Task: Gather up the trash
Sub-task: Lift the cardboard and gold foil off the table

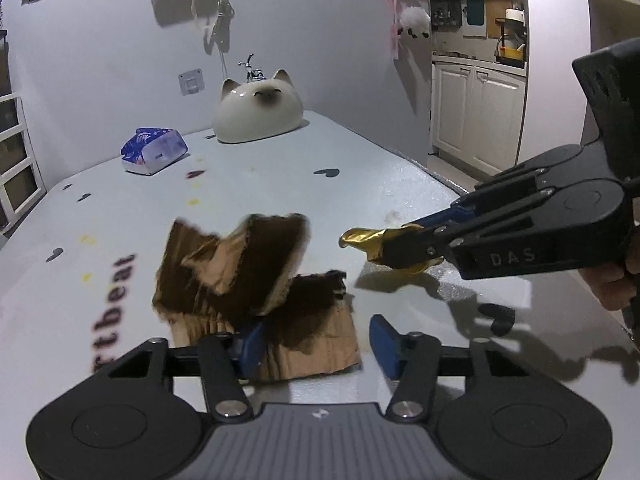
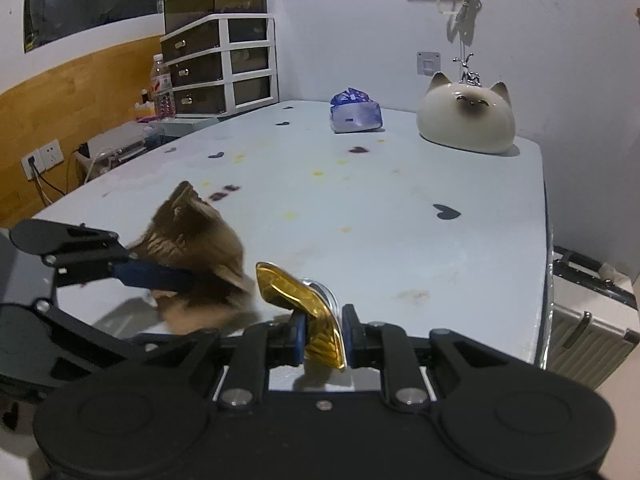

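A torn piece of brown cardboard (image 1: pixel 256 280) lies between the fingers of my left gripper (image 1: pixel 316 344), just above the pale table (image 1: pixel 280 184). The jaws stand wide apart; only the left blue pad (image 1: pixel 250 346) touches the cardboard, which is blurred. My right gripper (image 2: pixel 323 334) is shut on a crumpled gold foil wrapper (image 2: pixel 300 300), held just above the table. In the left wrist view the right gripper (image 1: pixel 404 246) and the wrapper (image 1: pixel 362 240) are to the right of the cardboard. In the right wrist view the cardboard (image 2: pixel 192 248) and left gripper (image 2: pixel 160 276) are at the left.
A cat-head ceramic piece (image 1: pixel 256 114) and a blue tissue pack (image 1: pixel 154 150) stand at the table's far end. A suitcase (image 2: pixel 588 320) is beside the table's right edge. Drawers (image 2: pixel 224 64) and a water bottle (image 2: pixel 162 88) stand beyond the far left corner.
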